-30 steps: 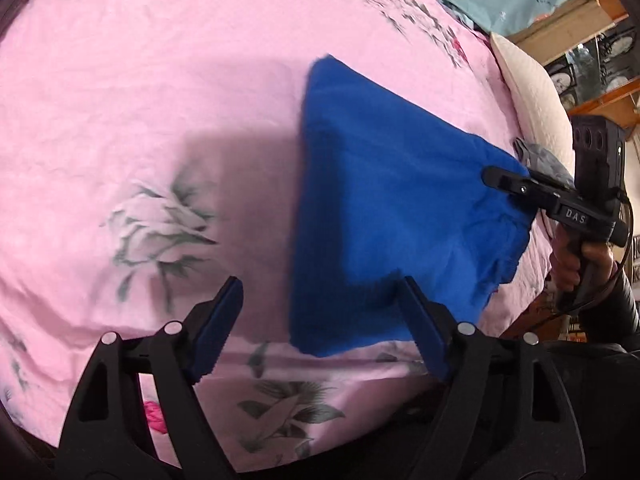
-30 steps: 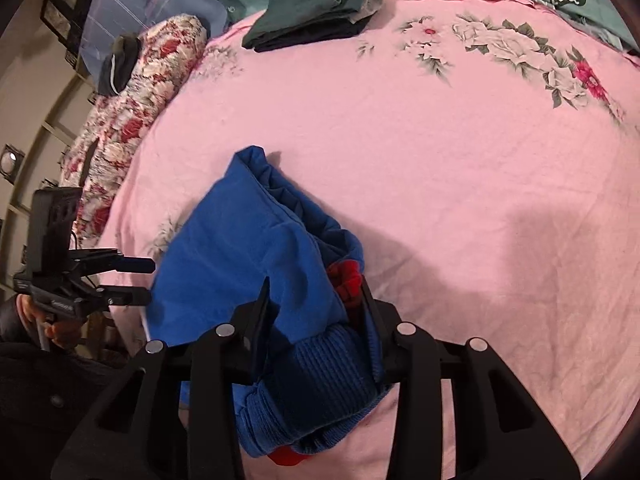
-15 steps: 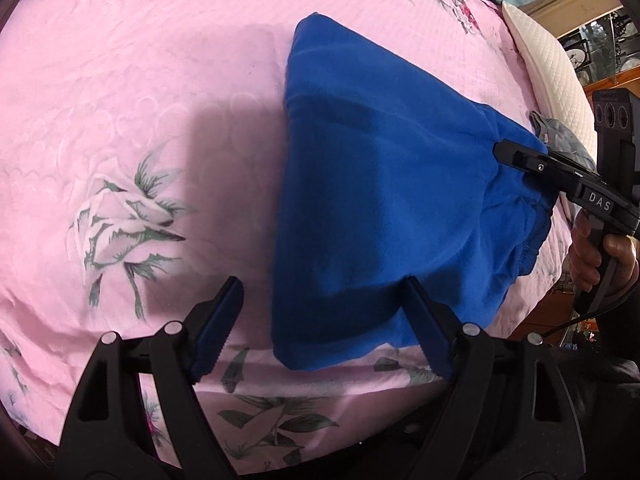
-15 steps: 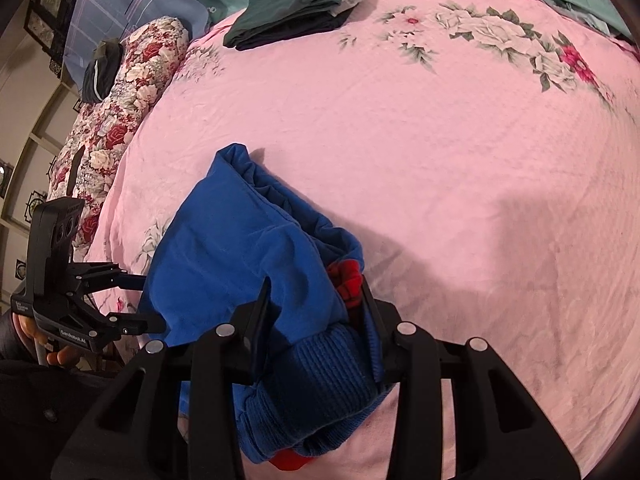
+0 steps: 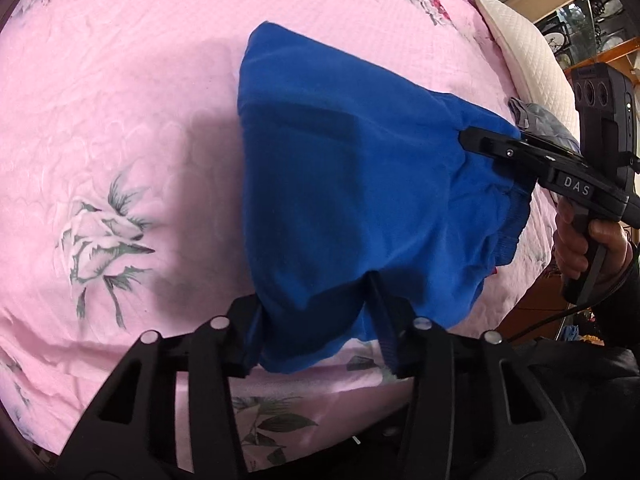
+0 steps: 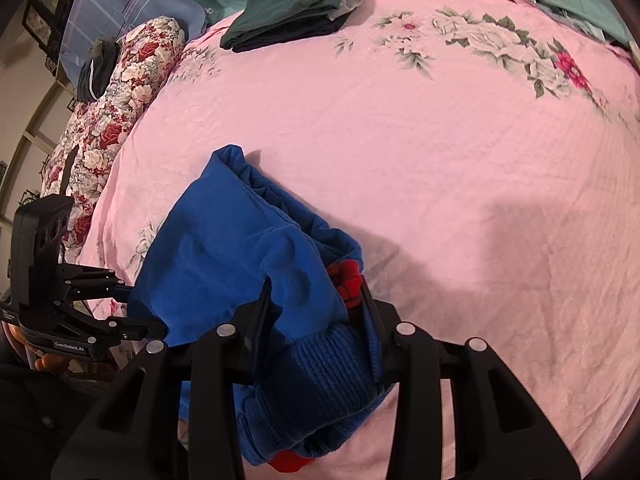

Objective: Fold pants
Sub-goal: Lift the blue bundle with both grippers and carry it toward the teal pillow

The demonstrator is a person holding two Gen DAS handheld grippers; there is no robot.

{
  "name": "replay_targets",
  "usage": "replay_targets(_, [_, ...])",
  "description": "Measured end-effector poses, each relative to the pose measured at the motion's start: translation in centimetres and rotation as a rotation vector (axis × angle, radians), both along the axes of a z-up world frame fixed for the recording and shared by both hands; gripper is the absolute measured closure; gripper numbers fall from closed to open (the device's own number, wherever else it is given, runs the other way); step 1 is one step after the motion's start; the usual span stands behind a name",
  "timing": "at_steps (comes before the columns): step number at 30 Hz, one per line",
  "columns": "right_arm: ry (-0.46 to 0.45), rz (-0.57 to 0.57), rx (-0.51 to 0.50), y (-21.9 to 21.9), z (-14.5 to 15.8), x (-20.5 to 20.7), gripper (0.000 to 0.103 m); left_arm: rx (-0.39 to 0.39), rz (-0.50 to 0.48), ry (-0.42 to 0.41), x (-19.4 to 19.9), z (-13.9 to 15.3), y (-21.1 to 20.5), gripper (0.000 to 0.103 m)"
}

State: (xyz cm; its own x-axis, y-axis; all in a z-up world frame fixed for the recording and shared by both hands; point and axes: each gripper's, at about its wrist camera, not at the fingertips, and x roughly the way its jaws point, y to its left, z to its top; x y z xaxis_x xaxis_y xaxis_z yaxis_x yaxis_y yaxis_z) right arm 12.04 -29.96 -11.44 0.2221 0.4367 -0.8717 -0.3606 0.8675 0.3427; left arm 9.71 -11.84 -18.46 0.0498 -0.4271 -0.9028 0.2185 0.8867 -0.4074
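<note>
Both pairs of jaws are closed on cloth. The left gripper [image 5: 316,320] has its jaws pressed in against the near bottom edge of the blue pants [image 5: 360,184], with the fabric bunched between the two blue pads. The right gripper [image 6: 316,312] clamps the ribbed waistband end of the same pants [image 6: 240,260], the knit band gathered thick between its jaws and a bit of red fabric [image 6: 348,280] showing just beside the right-hand jaw.

From the left wrist view, the right gripper [image 5: 496,148] reaches in from the right and pinches the gathered waistband corner, with the person's right hand [image 5: 588,248] wrapped around its handle. From the right wrist view, the left gripper [image 6: 132,308] comes in from the left and meets the pants' opposite edge.

The pants lie in a folded, roughly triangular heap on a pink floral bedsheet [image 6: 440,160], near the bed's front edge, held at two ends. Farther off on the bed, a stack of dark green folded clothes [image 6: 292,4] sits at the far side, well apart from the pants. A red-and-white floral bolster [image 6: 120,92] runs along the left edge, and a white quilted pillow [image 5: 524,40] lies at the bed's side in the left wrist view.
</note>
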Motion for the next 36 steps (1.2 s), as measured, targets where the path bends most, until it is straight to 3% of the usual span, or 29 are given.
replay_targets(4, [-0.030,0.015,-0.027,0.5,0.7,-0.2,0.064,-0.008,0.004,-0.035,-0.2,0.8,0.0,0.070])
replay_targets(10, [-0.087,0.054,-0.086,1.8,1.8,-0.6,0.065,0.026,-0.035,-0.056,-0.4,0.9,0.2,0.069])
replay_targets(11, [-0.094,0.060,-0.101,2.1,1.8,-0.7,0.065,0.027,-0.035,-0.043,-0.3,0.7,0.1,0.066])
replay_targets(13, [-0.091,0.055,-0.117,2.3,1.6,-0.7,0.065,0.032,-0.007,0.003,0.1,-0.4,0.3,0.029])
replay_targets(16, [-0.069,0.040,-0.118,2.2,1.3,-0.4,0.064,0.039,0.005,0.015,0.4,-1.4,-0.1,0.022])
replay_targets(17, [-0.063,0.035,-0.120,2.2,1.3,-0.3,0.064,0.043,-0.010,0.000,0.4,-1.3,-0.3,0.023])
replay_targets(18, [-0.061,0.032,-0.124,2.1,1.2,-0.3,0.064,0.018,-0.031,-0.011,0.4,-1.1,-0.5,0.040])
replay_targets(19, [-0.059,0.030,-0.126,2.2,1.3,-0.4,0.064,-0.018,-0.046,-0.006,0.4,-1.0,-0.6,0.050])
replay_targets(22, [-0.054,0.029,-0.140,2.4,1.3,-0.4,0.065,-0.015,-0.067,-0.043,0.1,-0.3,-0.8,0.059])
replay_targets(28, [-0.056,0.019,-0.154,2.9,1.8,-0.4,0.065,-0.006,-0.091,-0.074,0.1,0.8,-0.8,0.073])
replay_targets(36, [-0.102,0.024,-0.139,4.1,4.4,0.0,0.066,0.021,-0.135,-0.174,0.5,3.9,0.2,0.079])
